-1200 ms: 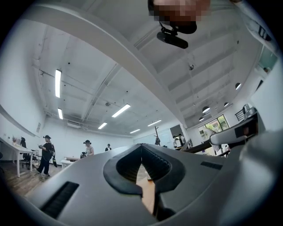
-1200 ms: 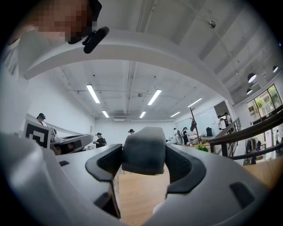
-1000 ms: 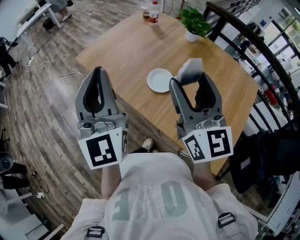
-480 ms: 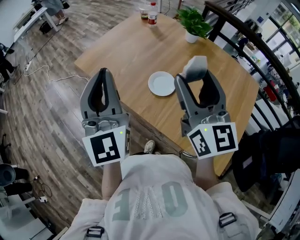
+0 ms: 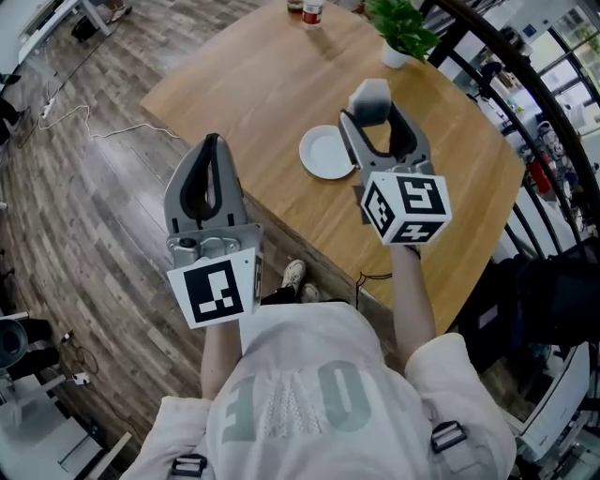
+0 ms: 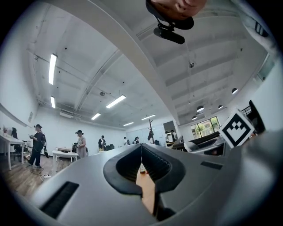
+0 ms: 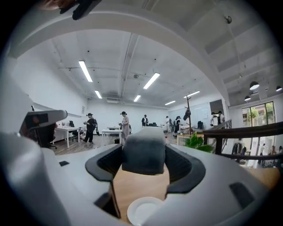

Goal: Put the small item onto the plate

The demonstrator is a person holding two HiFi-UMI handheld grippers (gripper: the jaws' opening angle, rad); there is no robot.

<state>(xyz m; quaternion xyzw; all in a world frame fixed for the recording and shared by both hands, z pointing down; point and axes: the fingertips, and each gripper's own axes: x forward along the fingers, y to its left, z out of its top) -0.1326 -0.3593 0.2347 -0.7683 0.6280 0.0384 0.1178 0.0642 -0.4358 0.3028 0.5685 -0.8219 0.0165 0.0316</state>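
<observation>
While the wooden table (image 5: 253, 84) is filling the upper middle of the head view, the person is standing at its near edge in a pale shirt (image 5: 309, 403) whose faint large letters are showing too distorted to read. The left gripper (image 5: 210, 142) is hanging over the plank floor (image 5: 84, 197), clear of the table, with its jaws pressed together and nothing between them. The right gripper (image 5: 373, 117) is hovering above the tabletop with its jaws clamped on the small item. Each gripper is showing a cube of black-and-white square markers that bear no readable words. The white plate (image 5: 325, 152) is lying bare on the table, just left of the right gripper's jaws and below them in the right gripper view. A potted plant (image 5: 401, 28) is sitting near the far edge. The small item (image 5: 369, 94), a plain grey soft-looking block with rounded corners, is sitting in the air off the plate, spanning from jaw to jaw and poking out past the fingertips, away from the person; its long axis is not showing clearly. A bottle (image 5: 311, 11) with a red label is standing at the far edge, its print too small to read.
</observation>
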